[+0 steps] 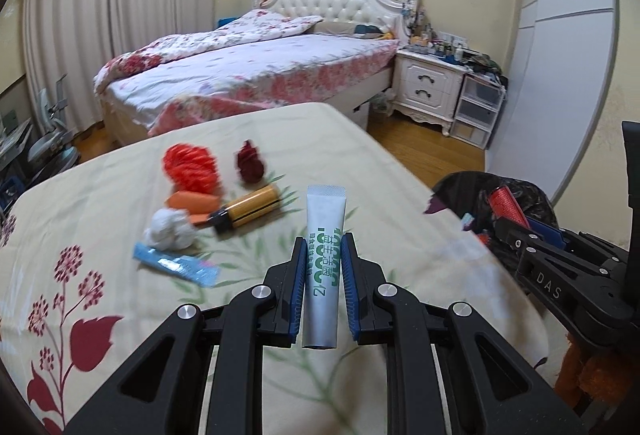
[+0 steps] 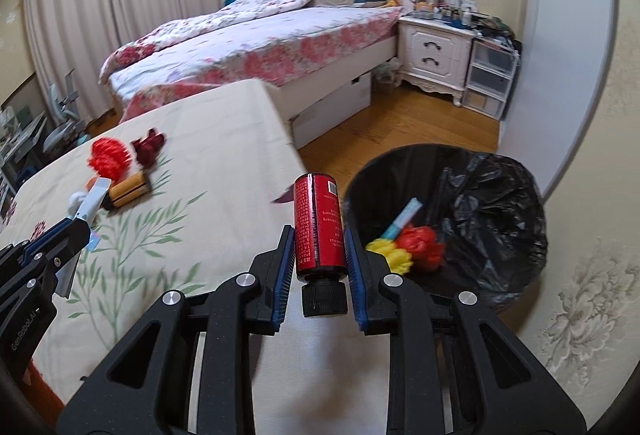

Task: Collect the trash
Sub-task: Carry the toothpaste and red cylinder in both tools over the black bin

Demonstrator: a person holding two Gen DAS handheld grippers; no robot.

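My left gripper [image 1: 324, 275] clamps a white tube [image 1: 323, 255] above the cloth-covered counter [image 1: 380, 163]; my right gripper [image 2: 320, 255] clamps a red bottle [image 2: 319, 227] beside the bin [image 2: 500, 195]. Carrying step; next, probably release over the bin.

The tube [image 1: 323, 267] is matt plastic; the red bottle [image 2: 319, 225] is glossy. The bin liner [image 2: 488, 203] is crinkled glossy film. The tablecloth [image 1: 100, 219] is woven cloth.

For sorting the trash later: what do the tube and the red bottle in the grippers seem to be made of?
Tube: probably soft plastic, matte white, with a flat crimped end. Red bottle: glossy, likely plastic or coated glass, black ribbed screw cap; the look leaves it open.
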